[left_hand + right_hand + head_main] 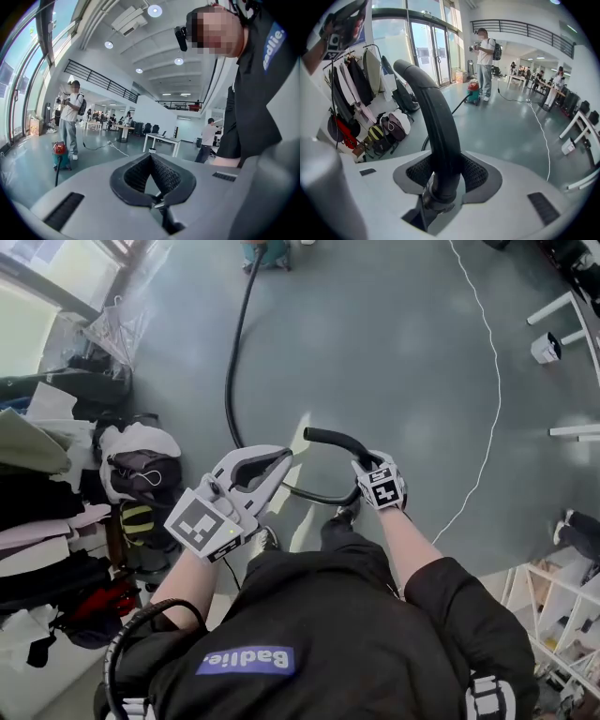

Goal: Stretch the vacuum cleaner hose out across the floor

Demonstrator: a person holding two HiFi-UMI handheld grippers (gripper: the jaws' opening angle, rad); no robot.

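The black vacuum hose [230,371] runs over the grey floor from the red and teal vacuum cleaner [265,251] at the far end toward me. Its curved rigid end tube [336,438] is raised in front of my body. My right gripper [366,465] is shut on the base of that tube. In the right gripper view the tube [433,108] rises from between the pads of the right gripper [440,173]. My left gripper [281,460] sits just left of the tube, its tips together and empty. The left gripper [150,159] points level at the distant vacuum cleaner [59,154].
Bags [141,465] and hanging clothes [37,493] crowd the floor to my left. A white cable [492,409] curves over the floor on the right, near white table legs [562,310]. A person [486,56] stands beside the vacuum cleaner [474,93].
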